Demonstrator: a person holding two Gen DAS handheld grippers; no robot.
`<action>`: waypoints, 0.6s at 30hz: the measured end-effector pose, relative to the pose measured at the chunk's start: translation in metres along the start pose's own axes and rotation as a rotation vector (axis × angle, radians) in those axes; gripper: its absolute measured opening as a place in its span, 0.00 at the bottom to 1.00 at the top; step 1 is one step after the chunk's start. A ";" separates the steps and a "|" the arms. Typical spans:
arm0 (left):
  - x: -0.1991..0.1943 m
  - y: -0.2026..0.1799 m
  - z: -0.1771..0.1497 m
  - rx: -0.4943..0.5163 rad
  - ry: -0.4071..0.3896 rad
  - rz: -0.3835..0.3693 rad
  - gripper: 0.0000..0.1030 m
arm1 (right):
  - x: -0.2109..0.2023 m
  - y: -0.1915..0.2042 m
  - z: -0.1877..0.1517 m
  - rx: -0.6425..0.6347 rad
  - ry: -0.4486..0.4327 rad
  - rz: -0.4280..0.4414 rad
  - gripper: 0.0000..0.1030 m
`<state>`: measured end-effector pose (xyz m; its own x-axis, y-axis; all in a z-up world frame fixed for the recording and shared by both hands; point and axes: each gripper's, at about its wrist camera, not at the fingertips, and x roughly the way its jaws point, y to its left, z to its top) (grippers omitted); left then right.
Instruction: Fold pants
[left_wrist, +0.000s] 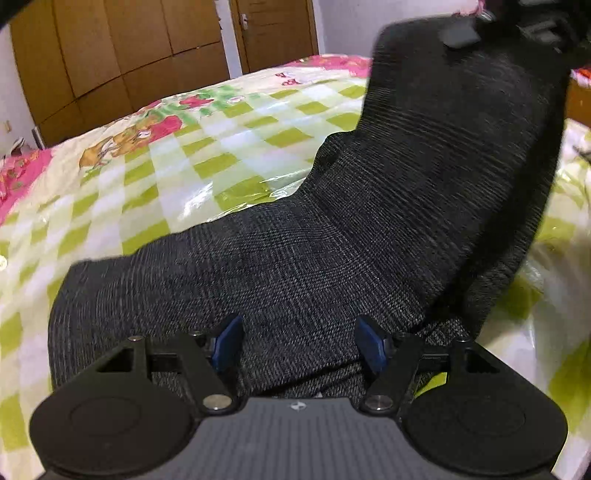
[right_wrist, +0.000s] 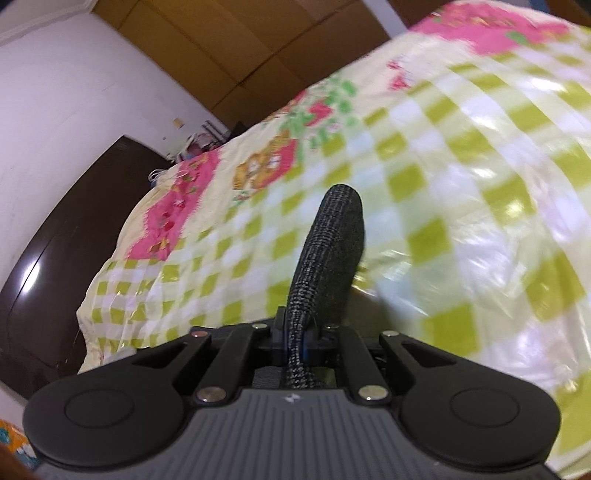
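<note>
Right gripper (right_wrist: 295, 343) jaws pinch pants (left_wrist: 332, 240) edge; left gripper (left_wrist: 299, 347) jaws spread. Lift slow, lay flat on bed (left_wrist: 166, 166).

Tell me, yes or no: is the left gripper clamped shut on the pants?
No. In the left wrist view the left gripper has its blue pads spread wide apart, with the dark pants lying between them unpinched.

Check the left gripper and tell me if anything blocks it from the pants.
Nothing visible does. The left gripper has its jaws open right over the dark grey pants on the checkered bedspread, while the right gripper holds one end raised.
</note>
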<state>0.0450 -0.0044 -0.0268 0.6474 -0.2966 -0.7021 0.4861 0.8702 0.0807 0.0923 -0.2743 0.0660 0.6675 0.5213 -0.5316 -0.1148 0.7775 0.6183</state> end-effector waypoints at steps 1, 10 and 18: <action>-0.007 0.004 0.000 -0.017 -0.013 -0.003 0.76 | 0.005 0.014 0.002 -0.027 0.005 0.003 0.07; -0.035 0.063 -0.035 -0.148 -0.031 0.137 0.75 | 0.067 0.116 -0.001 -0.229 0.097 0.012 0.07; -0.031 0.065 -0.050 -0.193 -0.032 0.106 0.74 | 0.142 0.180 -0.040 -0.341 0.246 0.001 0.07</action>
<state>0.0271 0.0806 -0.0351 0.7087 -0.2088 -0.6739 0.2947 0.9555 0.0138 0.1369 -0.0456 0.0783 0.4768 0.5583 -0.6790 -0.3797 0.8274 0.4138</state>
